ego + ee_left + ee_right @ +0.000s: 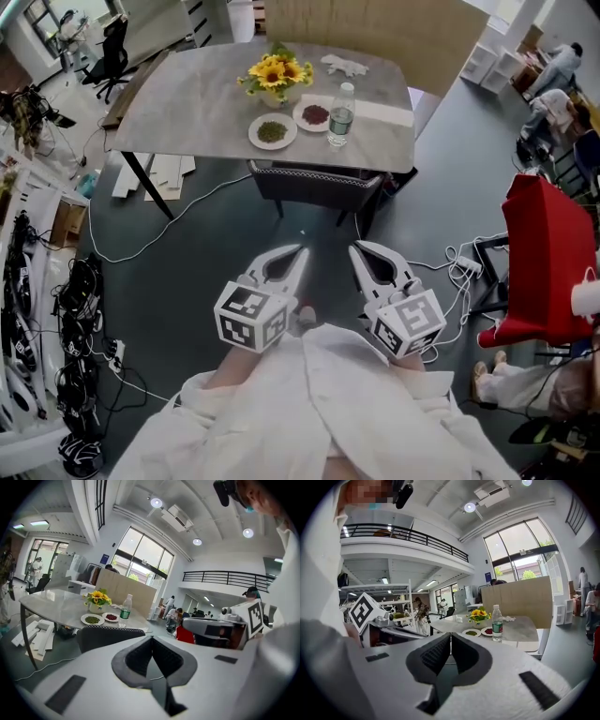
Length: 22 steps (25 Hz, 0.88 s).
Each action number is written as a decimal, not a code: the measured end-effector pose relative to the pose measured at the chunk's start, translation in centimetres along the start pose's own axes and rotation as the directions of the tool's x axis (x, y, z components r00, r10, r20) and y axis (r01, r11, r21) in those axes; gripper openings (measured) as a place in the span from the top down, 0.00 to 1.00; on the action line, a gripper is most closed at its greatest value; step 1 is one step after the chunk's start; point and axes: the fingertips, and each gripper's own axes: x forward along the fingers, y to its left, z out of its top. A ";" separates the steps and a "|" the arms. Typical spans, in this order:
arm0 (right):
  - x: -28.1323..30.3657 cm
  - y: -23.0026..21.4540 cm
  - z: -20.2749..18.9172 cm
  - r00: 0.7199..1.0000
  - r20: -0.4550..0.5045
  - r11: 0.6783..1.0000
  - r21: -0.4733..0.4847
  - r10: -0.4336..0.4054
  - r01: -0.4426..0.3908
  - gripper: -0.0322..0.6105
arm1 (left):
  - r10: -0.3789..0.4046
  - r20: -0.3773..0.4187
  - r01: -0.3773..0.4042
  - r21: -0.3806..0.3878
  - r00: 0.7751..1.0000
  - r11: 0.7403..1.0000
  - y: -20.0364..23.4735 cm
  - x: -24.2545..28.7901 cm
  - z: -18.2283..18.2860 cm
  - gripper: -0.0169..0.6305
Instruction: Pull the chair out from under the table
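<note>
The dark chair (314, 183) stands tucked under the near edge of the grey table (187, 103); its mesh back (110, 637) shows ahead in the left gripper view. The table carries sunflowers (274, 75), two plates and a water bottle (340, 114). My left gripper (301, 250) and right gripper (355, 247) hover side by side over the floor, well short of the chair, both pointing at it. Each is shut with nothing between its jaws. In the right gripper view the table (515, 631) lies ahead and the chair is hidden behind the jaws.
White cables (141, 246) trail over the dark floor at left, and a power strip (466, 265) lies at right. A red-covered seat (539, 262) stands at right. Boards (155, 173) lie under the table's left side. People sit at the far right.
</note>
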 end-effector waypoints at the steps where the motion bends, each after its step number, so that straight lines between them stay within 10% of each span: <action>1: 0.2 -0.4 -0.1 1.000 -0.002 1.000 0.005 -0.007 0.007 0.94 | 0.000 -0.001 0.000 0.000 1.000 1.000 0.2 0.3 0.1 0.95; 22: 11.1 -7.4 1.5 0.997 -0.059 0.998 -0.006 -0.055 0.055 0.94 | -0.009 -0.073 0.018 0.124 0.997 0.992 10.0 8.8 6.4 0.95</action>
